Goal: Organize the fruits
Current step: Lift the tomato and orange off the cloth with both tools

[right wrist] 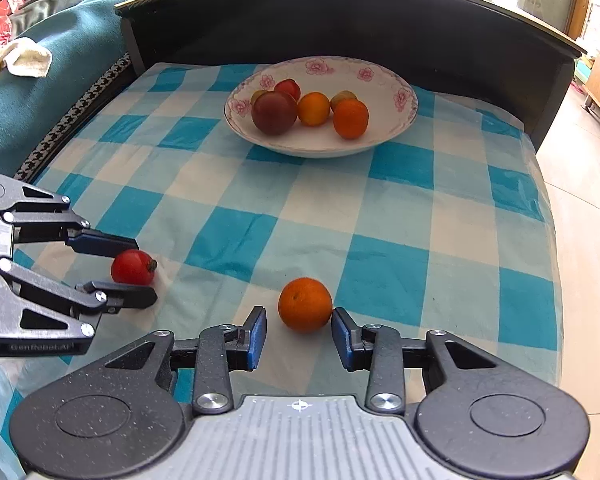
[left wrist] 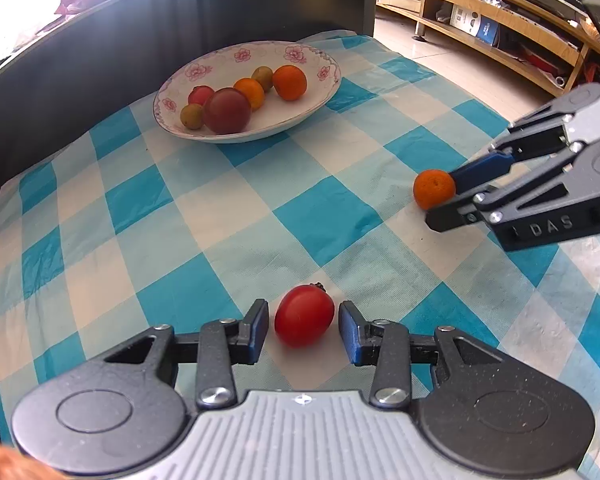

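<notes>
**Two fruits bracketed for pickup**

Left gripper (left wrist: 303, 332), jaws spread, straddles the red tomato (left wrist: 304, 315) on the checked cloth (left wrist: 220, 208): likely soft and smooth, best pinched gently across its middle. Right gripper (right wrist: 299, 335), equally unclenched, flanks the firmer orange (right wrist: 305, 304). The bowl (right wrist: 400, 128) lies beyond.

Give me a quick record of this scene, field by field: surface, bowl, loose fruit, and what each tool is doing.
surface: blue and white checked cloth
bowl: flowered bowl at the far end, holding six fruits
loose fruit: red tomato and orange, both lying on the cloth
left tool: left tool open, fingers either side of the tomato, small gaps showing
right tool: right tool open, fingers either side of the orange, not clamped
fruit left to move: two
</notes>
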Tool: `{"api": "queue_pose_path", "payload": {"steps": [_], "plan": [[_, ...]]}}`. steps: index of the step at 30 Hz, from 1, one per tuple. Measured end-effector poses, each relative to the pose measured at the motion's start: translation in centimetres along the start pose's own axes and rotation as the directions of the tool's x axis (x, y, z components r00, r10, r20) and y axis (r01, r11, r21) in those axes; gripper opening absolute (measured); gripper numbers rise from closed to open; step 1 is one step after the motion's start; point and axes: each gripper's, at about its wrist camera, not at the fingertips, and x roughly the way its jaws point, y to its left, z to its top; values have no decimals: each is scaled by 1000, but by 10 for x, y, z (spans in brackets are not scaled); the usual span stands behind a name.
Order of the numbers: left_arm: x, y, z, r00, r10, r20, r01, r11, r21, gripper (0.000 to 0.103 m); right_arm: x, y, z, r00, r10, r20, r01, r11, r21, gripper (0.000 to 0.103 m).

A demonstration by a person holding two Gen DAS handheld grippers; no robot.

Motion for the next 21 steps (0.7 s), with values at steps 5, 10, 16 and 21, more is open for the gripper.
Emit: {"api": "queue_pose_path", "payload": {"steps": [5, 10, 16, 21], "plan": [[-1, 1, -1, 1000, -10, -5, 10, 1000, 1, 47, 2, -1, 6, 1000, 4, 5, -4, 1000, 5, 30], [-1, 0, -1, 1000, -10, -6, 10, 1000, 13, 46, 9, -3, 9, 1000, -6, -4, 6, 1000, 14, 30], [-1, 1, -1, 1000, -15, -9, 15, 1000, -4, 47, 11, -5, 8, 1000, -20, -18, 20, 1000, 15, 28], [-1, 1, -1, 1000, -11, -13, 11, 1000, -5, 46, 12, -3, 8, 999, -32, -25, 32, 999, 0, 26]]}}
